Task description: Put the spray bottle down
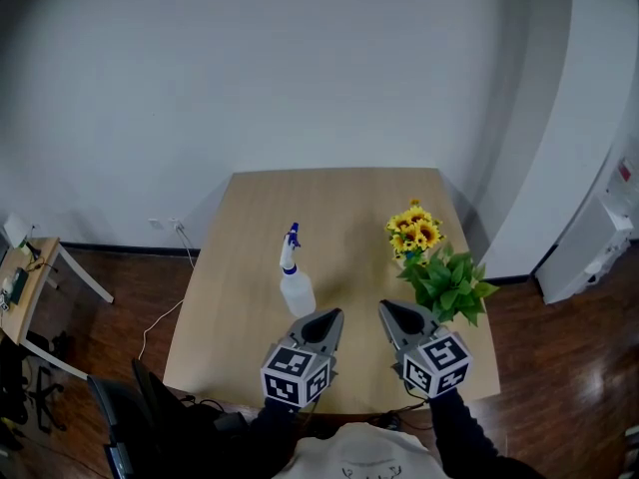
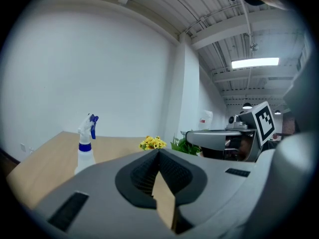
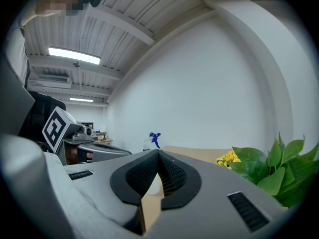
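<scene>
Left gripper (image 1: 330, 319): nearest item, at the near table edge, left of centre. Jaws pressed together and holding nothing. The left gripper view (image 2: 159, 152) shows the two ribbed pads meeting at their tips with only table surface seen past them.
Right gripper (image 1: 389, 312): just beside the left one, to its right, pointing the same way across the table. Jaws closed on each other and empty; the right gripper view (image 3: 158, 153) shows no object between the pads.
Table (image 1: 329, 193): light wood top, set against a white wall.
Spray bottle (image 1: 296, 277): translucent body, white head, blue trigger and collar. Stands upright on the table just beyond the left gripper's tips, apart from both grippers. Also seen upright in the left gripper view (image 2: 85, 143).
Yellow flowers (image 1: 414, 232): small bunch on the right part of the table, well apart from the bottle.
Green plant (image 1: 449, 283): leafy, just nearer than the flowers, close beside the right gripper.
Task status: judged complete. The bottle rests on the table under its own weight and neither gripper grips it.
Remaining: nothing evident for the bottle itself.
</scene>
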`<state>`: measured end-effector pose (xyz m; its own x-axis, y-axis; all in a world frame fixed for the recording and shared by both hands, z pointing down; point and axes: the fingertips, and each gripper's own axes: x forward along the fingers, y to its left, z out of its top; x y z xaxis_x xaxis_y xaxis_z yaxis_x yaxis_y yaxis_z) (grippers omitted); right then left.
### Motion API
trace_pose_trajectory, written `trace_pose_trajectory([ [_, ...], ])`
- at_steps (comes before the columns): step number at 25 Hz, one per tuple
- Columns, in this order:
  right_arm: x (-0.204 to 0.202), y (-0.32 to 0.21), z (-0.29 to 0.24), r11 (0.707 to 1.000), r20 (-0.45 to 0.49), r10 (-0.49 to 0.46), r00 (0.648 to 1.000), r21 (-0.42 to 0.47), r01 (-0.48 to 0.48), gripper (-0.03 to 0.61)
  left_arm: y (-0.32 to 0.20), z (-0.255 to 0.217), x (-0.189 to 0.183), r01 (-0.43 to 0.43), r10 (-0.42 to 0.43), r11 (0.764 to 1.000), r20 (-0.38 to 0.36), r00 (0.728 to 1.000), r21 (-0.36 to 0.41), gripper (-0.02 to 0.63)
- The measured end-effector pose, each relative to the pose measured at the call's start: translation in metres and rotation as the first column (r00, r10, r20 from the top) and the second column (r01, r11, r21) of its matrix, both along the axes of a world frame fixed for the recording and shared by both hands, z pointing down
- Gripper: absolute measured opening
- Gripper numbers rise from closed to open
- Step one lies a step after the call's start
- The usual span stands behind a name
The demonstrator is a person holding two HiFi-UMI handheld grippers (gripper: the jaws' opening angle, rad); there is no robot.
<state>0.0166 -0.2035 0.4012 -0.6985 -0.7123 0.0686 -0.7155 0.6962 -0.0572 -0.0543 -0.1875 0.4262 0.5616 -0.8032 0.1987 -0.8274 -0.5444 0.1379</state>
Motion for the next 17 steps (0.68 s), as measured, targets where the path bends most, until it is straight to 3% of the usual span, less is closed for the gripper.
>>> trace_pose_trajectory([
  [17,-0.0033,-0.0095,-0.0035,1.000,0.013,0.003,1.000,0.000,-0.003,-0.015,-0.0079,0.0014,0.0030,-0.012,0.012,1.000,0.000,1.000,-0.016,-0.009],
])
